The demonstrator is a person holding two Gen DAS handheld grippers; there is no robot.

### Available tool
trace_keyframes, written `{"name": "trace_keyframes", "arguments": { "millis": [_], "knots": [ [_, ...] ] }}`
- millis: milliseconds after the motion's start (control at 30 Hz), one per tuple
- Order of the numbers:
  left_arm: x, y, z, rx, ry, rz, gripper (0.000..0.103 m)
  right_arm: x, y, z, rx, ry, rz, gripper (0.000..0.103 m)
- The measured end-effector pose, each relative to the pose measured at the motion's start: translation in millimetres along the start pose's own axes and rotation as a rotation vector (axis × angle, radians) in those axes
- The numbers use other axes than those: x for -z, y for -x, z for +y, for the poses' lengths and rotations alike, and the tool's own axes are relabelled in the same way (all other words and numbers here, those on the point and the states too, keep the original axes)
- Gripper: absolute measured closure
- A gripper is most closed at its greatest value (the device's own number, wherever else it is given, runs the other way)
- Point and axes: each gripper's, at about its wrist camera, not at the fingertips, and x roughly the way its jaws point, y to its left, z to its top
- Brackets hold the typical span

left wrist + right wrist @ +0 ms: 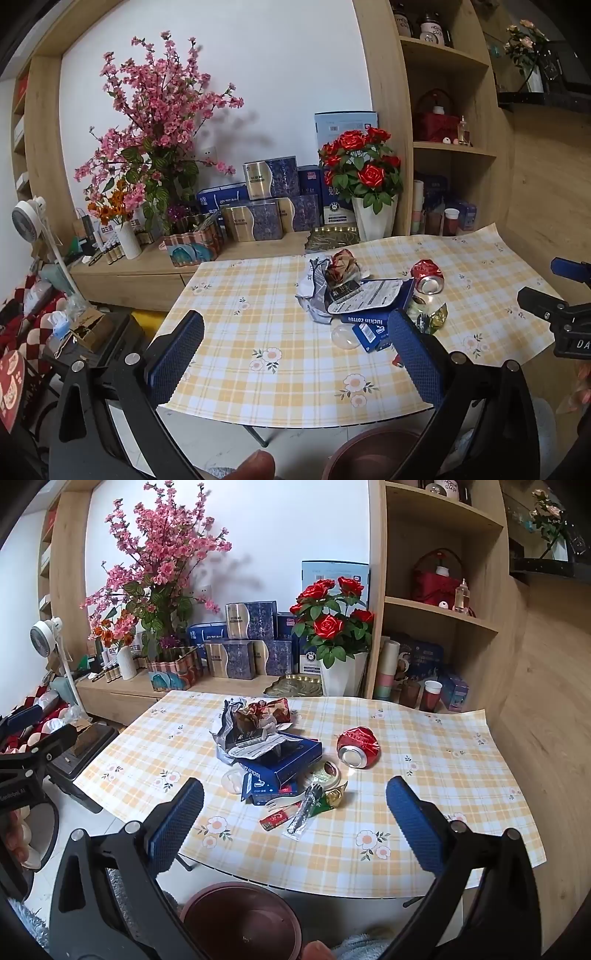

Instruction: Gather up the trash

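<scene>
Step in hand, judged from the layout: first approach to the pile of trash; nothing picked up yet.

State of tools:
- Left gripper: fingers spread to full width, nothing between them, hanging above the near edge of the table.
- Right gripper: fingers likewise spread wide and empty, lower centre of its view.

Location of trash, right wrist view:
- Crushed red can right of centre, lying on its side, open end toward the camera, apart from the rest.
- Blue coffee box at centre, with crumpled wrappers heaped on and behind it.
- Wrapped plastic fork, small red packet and green-gold foil wrapper nearest the lower edge of the pile.
- Round lid beside the box, partly covered.
- Brown bin at bottom centre, below the table edge.

Recommended procedure:
1. Start with the loose, isolated items: can on the right, fork and packet at the front. Less risk of scattering the heap.
2. For the can, align the fingers across its crushed body, not its open end; likely to roll if nudged.
3. For flat film and foil, lower until the fingertips touch the tablecloth, then close; expect thin pieces to slip.
4. Avoid dragging: the tablecloth looks like a loose sheet and may shift.
5. Carry each item back over the bin before releasing.
6. Keep one tool clear while the other works.
</scene>
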Motion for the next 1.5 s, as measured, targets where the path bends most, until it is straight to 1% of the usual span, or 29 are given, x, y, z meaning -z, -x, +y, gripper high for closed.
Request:
{"name": "trace_keyframes", "arguments": {
  "millis": [1500],
  "knots": [
    [-4.2, -0.4, -6.0, -0.002, -0.002, 0.0, 0.005, 0.5, -3.2, -0.6, -0.001, 0.0, 0.014, 0.006]
  ]
}}
